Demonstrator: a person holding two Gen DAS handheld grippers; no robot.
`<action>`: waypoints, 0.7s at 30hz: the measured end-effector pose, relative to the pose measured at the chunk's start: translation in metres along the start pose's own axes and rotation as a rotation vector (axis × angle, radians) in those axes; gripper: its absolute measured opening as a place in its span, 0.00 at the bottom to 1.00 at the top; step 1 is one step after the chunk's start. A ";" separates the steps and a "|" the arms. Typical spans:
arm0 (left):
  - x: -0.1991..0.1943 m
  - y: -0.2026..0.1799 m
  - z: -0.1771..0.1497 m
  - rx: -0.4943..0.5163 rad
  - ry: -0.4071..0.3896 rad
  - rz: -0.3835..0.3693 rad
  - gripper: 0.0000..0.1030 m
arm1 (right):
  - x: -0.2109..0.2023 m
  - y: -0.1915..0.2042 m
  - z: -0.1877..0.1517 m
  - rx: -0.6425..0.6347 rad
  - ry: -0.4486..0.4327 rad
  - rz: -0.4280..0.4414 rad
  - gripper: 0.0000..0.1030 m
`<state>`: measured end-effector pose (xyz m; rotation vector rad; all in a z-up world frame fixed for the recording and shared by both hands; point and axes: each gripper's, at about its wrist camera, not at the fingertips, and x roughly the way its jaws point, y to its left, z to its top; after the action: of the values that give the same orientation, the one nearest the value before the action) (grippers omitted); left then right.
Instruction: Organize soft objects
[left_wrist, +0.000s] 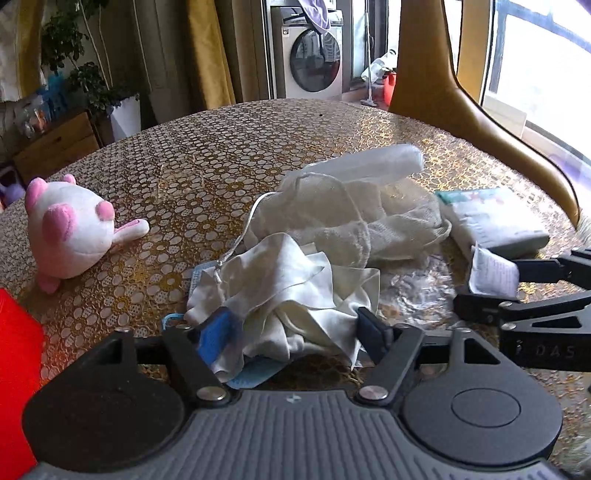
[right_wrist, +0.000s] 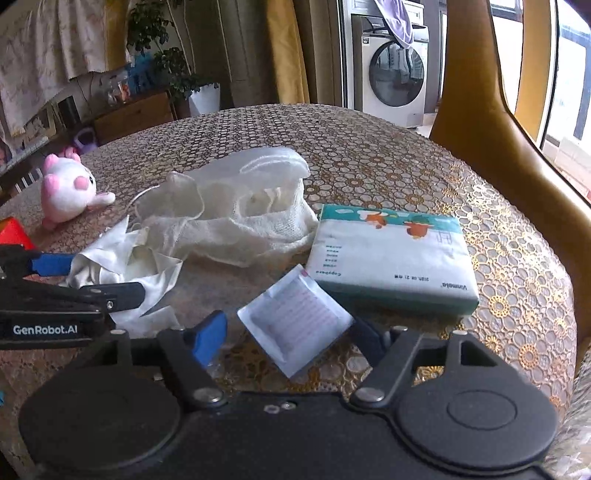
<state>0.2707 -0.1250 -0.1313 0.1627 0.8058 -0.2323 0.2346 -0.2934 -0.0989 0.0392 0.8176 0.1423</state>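
Left gripper (left_wrist: 295, 328) jaws parted around crumpled white cloth (left_wrist: 284, 291), near table (left_wrist: 221, 147) front edge; grip unconfirmed. Right gripper (right_wrist: 288, 336) likewise wide about small white paper sachet (right_wrist: 295, 317), beside tissue pack (right_wrist: 391, 258). Advised: close squarely on bulk, lift clear of mesh drawstring bag (right_wrist: 240, 218).

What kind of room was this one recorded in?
Most likely a home dining or living area beside a laundry balcony: a round table under a patterned cover, a front-loading washing machine behind it, and potted plants near curtains.
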 end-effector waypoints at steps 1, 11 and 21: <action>0.000 0.000 0.000 0.001 -0.004 0.002 0.64 | 0.000 0.000 0.000 -0.007 -0.001 -0.008 0.66; -0.007 0.009 0.002 -0.037 -0.023 0.005 0.17 | -0.005 -0.004 -0.002 0.007 -0.018 -0.034 0.46; -0.028 0.027 0.004 -0.117 -0.062 -0.066 0.13 | -0.020 -0.011 -0.004 0.066 -0.046 -0.008 0.41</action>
<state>0.2620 -0.0957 -0.1062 0.0190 0.7618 -0.2508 0.2199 -0.3076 -0.0880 0.1013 0.7760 0.1066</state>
